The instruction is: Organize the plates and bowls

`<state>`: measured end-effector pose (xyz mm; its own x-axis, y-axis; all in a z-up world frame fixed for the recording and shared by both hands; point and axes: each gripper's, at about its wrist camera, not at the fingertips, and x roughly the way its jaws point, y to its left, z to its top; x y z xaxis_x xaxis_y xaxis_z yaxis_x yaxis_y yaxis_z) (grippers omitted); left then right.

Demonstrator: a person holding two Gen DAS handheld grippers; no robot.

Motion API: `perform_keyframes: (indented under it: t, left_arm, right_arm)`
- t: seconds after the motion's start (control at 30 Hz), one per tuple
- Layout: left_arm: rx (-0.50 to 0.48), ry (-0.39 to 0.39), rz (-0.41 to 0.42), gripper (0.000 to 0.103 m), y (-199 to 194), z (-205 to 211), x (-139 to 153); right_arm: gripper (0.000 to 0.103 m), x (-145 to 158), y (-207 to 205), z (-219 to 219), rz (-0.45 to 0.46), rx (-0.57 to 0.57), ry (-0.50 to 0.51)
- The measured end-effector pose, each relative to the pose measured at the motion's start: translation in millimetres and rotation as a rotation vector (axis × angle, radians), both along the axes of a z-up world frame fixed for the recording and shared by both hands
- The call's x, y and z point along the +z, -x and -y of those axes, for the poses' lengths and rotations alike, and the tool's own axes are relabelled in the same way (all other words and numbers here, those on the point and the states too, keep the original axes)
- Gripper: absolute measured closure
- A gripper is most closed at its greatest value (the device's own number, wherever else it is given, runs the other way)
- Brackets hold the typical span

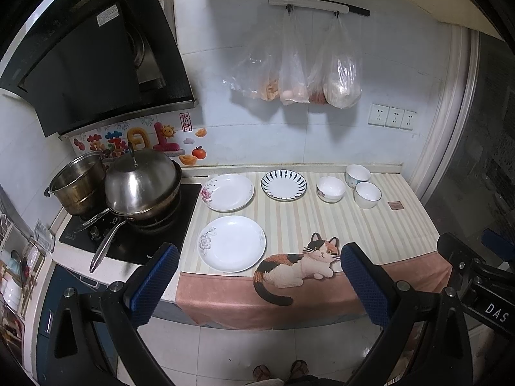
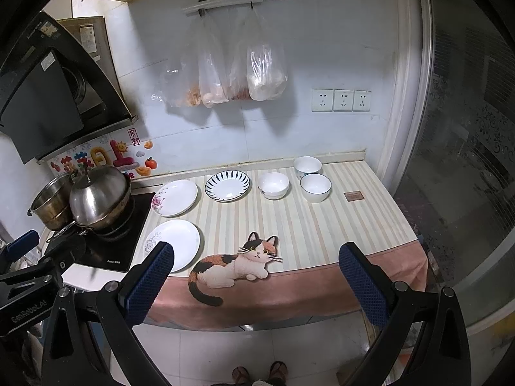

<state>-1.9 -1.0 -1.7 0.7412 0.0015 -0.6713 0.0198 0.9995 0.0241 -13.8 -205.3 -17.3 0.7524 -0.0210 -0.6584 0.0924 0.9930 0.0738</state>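
On the desk, covered by a striped cloth with a cat picture, three plates and three bowls stood apart from each other. A white plate with a grey flower lay nearest to the front edge, just beside the black stove. Behind it was a white plate with a pink flower, and to the right of that one a plate with dark stripes on its rim. Further right stood a white bowl with a small flower mark, then two more bowls close together: one near the wall and one with a thin blue rim in front of it. A small brown square lay on the cloth near the right end.

The left tool was held in the air before the desk edge, its blue fingers wide apart with nothing between them. The right tool was in the same way spread wide and empty, also in front of the desk and above the tiled floor. Neither tool touched any dish.

On the stove stood a pan with a steel lid and a steel pot behind it. Plastic bags hung from a rail on the wall above the dishes, and three sockets were on the wall to the right. At the bottom of both views, the feet of a person in sandals were seen on the floor
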Motion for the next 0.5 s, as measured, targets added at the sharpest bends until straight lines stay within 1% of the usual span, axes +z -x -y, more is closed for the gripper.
perform_keyframes:
  t: [0.23,0.3,0.5]
  left_arm:
    - [0.001,0.001,0.0,0.0,-1.4,-0.6,2.6]
    - [0.0,0.001,0.0,0.0,-1.3,-0.4,2.7]
    - [-0.001,0.0,0.004,0.0,-0.2,-0.8,1.7]
  right_arm:
    - [0.0,-1.4,-0.4,-2.6,-0.001,0.001,-0.004]
    - [0.0,4.6,2.1,1.8,0.0,0.002,-0.004]
    - [0.0,5.8,0.7,-3.3,-0.005,0.003,0.002]
